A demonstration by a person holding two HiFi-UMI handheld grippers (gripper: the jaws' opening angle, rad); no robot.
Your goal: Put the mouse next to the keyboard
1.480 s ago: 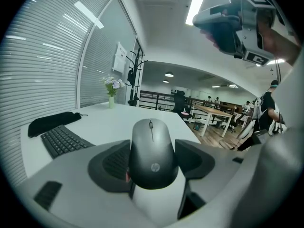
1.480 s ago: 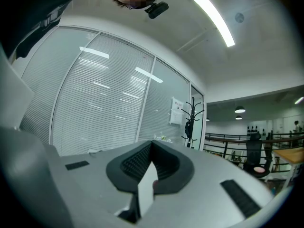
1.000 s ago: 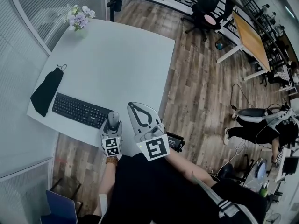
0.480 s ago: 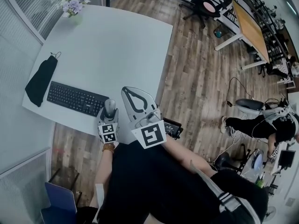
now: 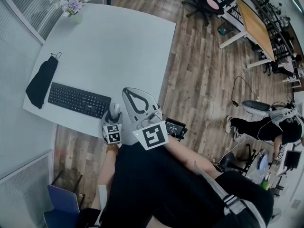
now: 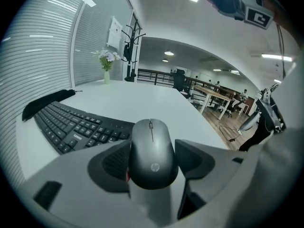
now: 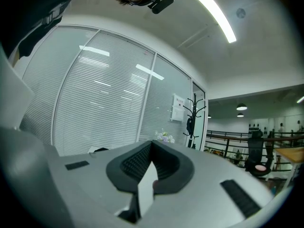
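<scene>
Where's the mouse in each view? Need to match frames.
Head view: mouse at the right end of the keyboard, near the front edge of the table.
Left gripper view: low centre, between the left gripper jaws.
Right gripper view: not in it.
Shared landmark: the flower vase, in all three.

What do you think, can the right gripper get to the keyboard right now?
Probably yes, but not straight across. The right gripper is shut and empty above the near edge of the table, and the left gripper holding the mouse sits between it and the keyboard. It would likely need to go over that.
</scene>
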